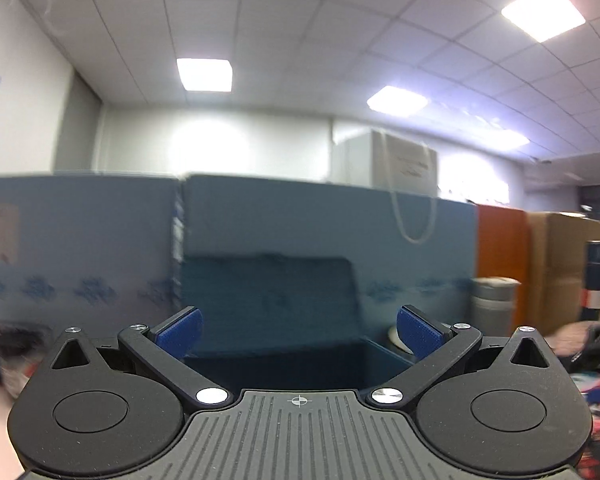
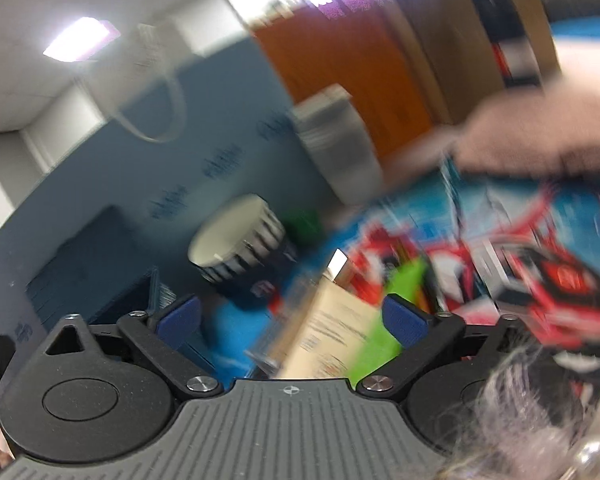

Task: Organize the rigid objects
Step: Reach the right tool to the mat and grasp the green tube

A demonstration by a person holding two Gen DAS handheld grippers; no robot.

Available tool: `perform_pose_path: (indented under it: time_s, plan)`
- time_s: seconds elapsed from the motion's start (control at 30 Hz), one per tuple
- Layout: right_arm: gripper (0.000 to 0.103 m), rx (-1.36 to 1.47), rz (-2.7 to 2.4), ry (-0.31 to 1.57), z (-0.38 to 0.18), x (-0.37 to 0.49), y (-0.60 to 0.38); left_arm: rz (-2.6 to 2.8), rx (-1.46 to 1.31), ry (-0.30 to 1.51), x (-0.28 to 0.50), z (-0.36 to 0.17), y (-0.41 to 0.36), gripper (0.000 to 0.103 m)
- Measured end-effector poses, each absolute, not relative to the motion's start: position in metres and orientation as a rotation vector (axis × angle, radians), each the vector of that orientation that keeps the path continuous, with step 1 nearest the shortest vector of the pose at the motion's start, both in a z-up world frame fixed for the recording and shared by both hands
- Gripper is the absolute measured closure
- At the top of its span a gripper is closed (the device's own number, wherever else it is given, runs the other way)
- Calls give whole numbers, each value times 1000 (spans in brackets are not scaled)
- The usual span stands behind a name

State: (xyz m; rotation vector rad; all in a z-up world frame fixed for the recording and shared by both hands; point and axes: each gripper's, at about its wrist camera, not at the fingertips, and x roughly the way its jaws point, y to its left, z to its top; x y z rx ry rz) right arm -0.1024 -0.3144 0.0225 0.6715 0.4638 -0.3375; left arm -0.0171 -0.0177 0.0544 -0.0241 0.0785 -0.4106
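Observation:
My left gripper (image 1: 299, 334) is open and empty, held level above an open dark blue box (image 1: 284, 356) with its lid raised behind it. My right gripper (image 2: 292, 320) is open, tilted, and its view is motion-blurred. Between and just beyond its fingers lies a beige and green carton (image 2: 340, 332) on a colourful tablecloth (image 2: 500, 240); the jaws do not touch it. A dark ribbed cup with a white inside (image 2: 240, 256) stands beyond it, next to a small green object (image 2: 304, 220). A grey canister (image 2: 336, 144) stands further back; it also shows in the left wrist view (image 1: 494, 304).
A blue partition wall (image 1: 100, 240) backs the table, with a white paper bag (image 1: 404, 168) hanging over it. An orange panel (image 1: 500, 248) and a cardboard box (image 1: 560, 264) stand at the right. A person's hand (image 2: 540, 136) reaches in at upper right.

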Motion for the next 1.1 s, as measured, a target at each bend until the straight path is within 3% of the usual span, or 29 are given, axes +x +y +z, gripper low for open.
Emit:
perform_pose_path:
  time_s: [0.17, 0.43, 0.57, 0.73, 1.1]
  plan:
    - [40, 727, -392, 553, 7, -96, -330, -485, -82, 179, -5, 65, -18, 0]
    - [58, 784, -458, 610, -12, -79, -349, -554, -97, 241, 11, 74, -11, 0]
    - [81, 793, -503, 599, -17, -73, -353, -559, -105, 276, 27, 77, -6, 0]
    - [91, 800, -511, 551, -14, -80, -352, -569, -126, 313, 41, 73, 3, 0]
    - [92, 630, -474, 370, 47, -117, -295, -504, -213, 392, 74, 65, 37, 0]
